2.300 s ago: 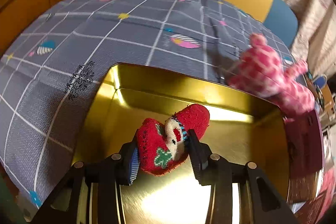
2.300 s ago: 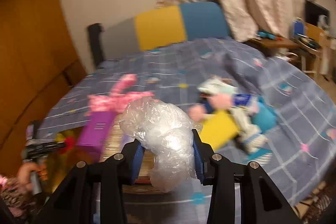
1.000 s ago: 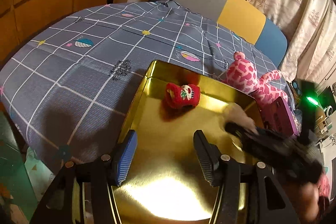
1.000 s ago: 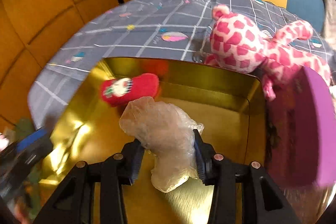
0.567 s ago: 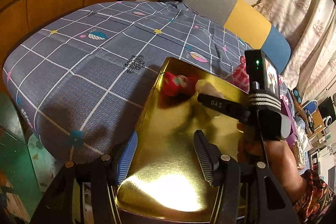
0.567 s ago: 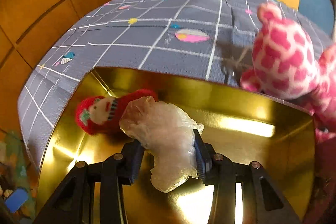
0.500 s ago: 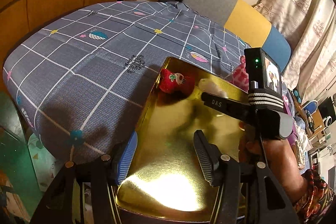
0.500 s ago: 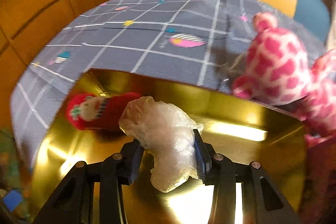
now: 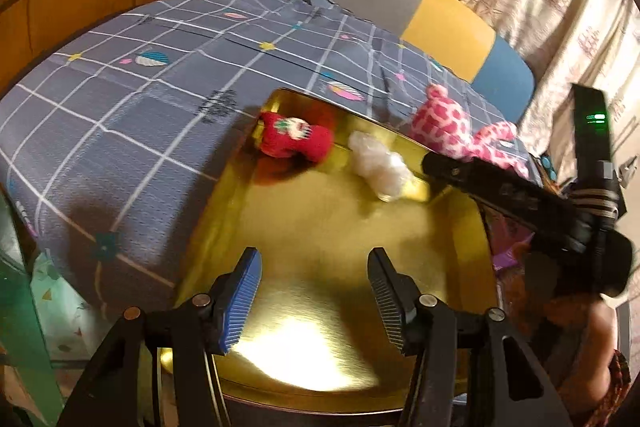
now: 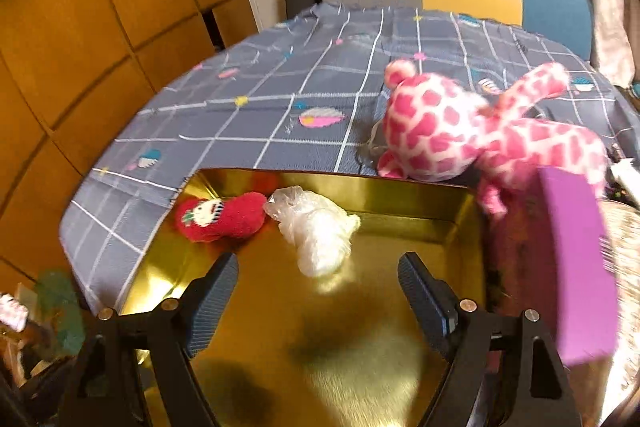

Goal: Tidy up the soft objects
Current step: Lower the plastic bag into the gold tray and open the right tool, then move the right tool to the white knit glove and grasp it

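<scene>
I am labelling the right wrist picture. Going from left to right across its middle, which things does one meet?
Red sock → crumpled plastic bag → pink spotted plush toy → purple box. The sock and the bag lie inside the gold tin.

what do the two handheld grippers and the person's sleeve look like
Both grippers are black with silver screws. The left gripper has one blue ribbed pad and one black; the right gripper has dark blue-grey ribbed pads and a green light on its body. A red patterned sleeve shows.
</scene>
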The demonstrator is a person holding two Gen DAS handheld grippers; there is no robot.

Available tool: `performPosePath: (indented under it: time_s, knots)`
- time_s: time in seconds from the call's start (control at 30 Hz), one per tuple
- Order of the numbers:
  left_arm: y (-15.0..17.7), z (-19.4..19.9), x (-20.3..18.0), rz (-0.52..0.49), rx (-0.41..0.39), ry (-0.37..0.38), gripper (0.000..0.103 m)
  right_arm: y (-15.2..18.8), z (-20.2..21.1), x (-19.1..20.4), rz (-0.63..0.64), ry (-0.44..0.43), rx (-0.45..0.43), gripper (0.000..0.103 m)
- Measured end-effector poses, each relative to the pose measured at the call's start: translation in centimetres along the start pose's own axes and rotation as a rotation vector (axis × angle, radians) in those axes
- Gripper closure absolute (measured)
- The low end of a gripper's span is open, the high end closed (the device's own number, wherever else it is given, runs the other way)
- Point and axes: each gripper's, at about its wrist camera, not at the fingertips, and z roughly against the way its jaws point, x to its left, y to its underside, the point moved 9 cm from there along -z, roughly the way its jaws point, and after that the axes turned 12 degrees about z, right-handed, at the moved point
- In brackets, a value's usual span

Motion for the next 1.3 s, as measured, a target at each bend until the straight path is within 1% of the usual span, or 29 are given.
performPosePath:
  time_s: [0.07, 0.17, 0.27, 0.3, 0.33, 0.4, 0.47, 0.57, 0.63, 0.73, 0.87, 0.9, 1.0, 1.03, 1.07, 1.1, 1.13, 1.2, 1.3]
  knots:
    - [0.5, 0.0, -0.8, -0.011, 0.007, 0.016, 0.048, 0.2, 2.1, -0.3, -0.005, -0.008, -0.025, 0.020]
    - [1.4, -0.1, -2.4, -0.026, 0.027, 0.069, 0.048, 0.0, 5.0, -0.6, 0.000, -0.013, -0.078, 0.020]
    - [2.4, -0.1, -4.3, -0.044, 0.047, 0.113, 0.048, -0.1, 8.8, -1.9, 0.011, 0.015, -0.155, 0.020]
    - [2.8, -0.2, -5.1, -0.055, 0.058, 0.136, 0.048, -0.1, 10.5, -2.7, 0.014, 0.038, -0.192, 0.020]
    - [3.1, -0.2, -5.7, -0.063, 0.065, 0.147, 0.048, 0.0, 11.3, -3.3, 0.015, 0.052, -0.208, 0.020]
    - [3.8, -0.2, -7.1, -0.086, 0.075, 0.170, 0.047, 0.1, 13.8, -5.2, 0.006, 0.100, -0.255, 0.020]
    - [4.4, -0.1, -8.4, -0.116, 0.076, 0.182, 0.047, 0.5, 15.8, -7.1, -0.016, 0.133, -0.285, 0.020]
    - [5.4, 0.0, -10.6, -0.177, 0.076, 0.200, 0.047, 1.8, 18.4, -11.1, -0.084, 0.183, -0.312, 0.020]
    - [6.2, 0.0, -12.2, -0.223, 0.081, 0.213, 0.047, 2.7, 19.3, -13.3, -0.119, 0.220, -0.316, 0.020]
    - [7.5, 0.0, -14.2, -0.283, 0.095, 0.232, 0.046, 5.0, 20.6, -17.5, -0.180, 0.282, -0.305, 0.020]
    - [9.2, 0.4, -16.9, -0.359, 0.113, 0.274, 0.046, 9.5, 21.3, -23.7, -0.302, 0.353, -0.255, 0.020]
    - [9.9, 0.5, -17.9, -0.382, 0.123, 0.296, 0.046, 11.2, 21.3, -25.5, -0.341, 0.378, -0.233, 0.020]
    - [11.4, 0.5, -19.9, -0.433, 0.145, 0.330, 0.046, 16.1, 20.9, -29.9, -0.424, 0.428, -0.160, 0.021]
    - [12.0, 0.5, -20.5, -0.453, 0.152, 0.331, 0.046, 17.6, 20.7, -31.2, -0.445, 0.445, -0.132, 0.022]
    - [12.3, 0.5, -21.0, -0.466, 0.157, 0.331, 0.046, 19.6, 20.3, -32.9, -0.469, 0.468, -0.094, 0.027]
    - [13.0, 0.4, -21.7, -0.489, 0.165, 0.332, 0.046, 20.7, 20.1, -33.9, -0.477, 0.480, -0.069, 0.029]
    - [13.4, 0.5, -22.2, -0.501, 0.169, 0.336, 0.046, 21.7, 19.7, -35.0, -0.481, 0.493, -0.039, 0.031]
    - [14.1, 0.7, -23.1, -0.523, 0.177, 0.346, 0.046, 23.2, 19.1, -37.6, -0.483, 0.512, 0.018, 0.032]
    - [15.1, 1.0, -24.5, -0.552, 0.190, 0.366, 0.046, 23.2, 18.6, -40.5, -0.476, 0.515, 0.034, 0.032]
